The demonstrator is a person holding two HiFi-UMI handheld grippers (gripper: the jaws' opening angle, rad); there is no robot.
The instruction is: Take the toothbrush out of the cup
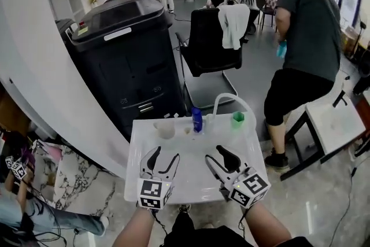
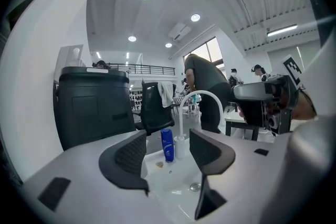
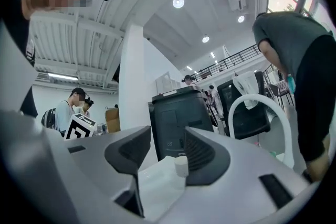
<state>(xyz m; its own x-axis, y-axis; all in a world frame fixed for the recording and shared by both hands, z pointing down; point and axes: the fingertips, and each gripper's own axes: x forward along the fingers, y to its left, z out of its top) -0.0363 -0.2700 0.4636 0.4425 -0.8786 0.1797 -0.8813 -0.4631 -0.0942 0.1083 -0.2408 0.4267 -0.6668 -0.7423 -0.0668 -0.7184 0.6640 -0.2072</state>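
cup (image 1: 165, 130) left of bottle (image 1: 197, 120), faucet (image 1: 231, 99) right

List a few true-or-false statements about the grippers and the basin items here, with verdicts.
1. The left gripper holds nothing, fingers apart. True.
2. The right gripper is shut on the green cup. False: it is open and empty; the cup stands at the far edge of the basin.
3. The blue bottle stands upright beside the faucet. True.
4. In the head view, the green cup stands left of the blue bottle. False: it stands to its right.

basin (image 1: 185, 153): glossy, smooth | blue bottle (image 1: 197, 120): shiny plastic | left hand-held gripper (image 2: 167, 136) pads (image 2: 131, 153): matt, ribbed
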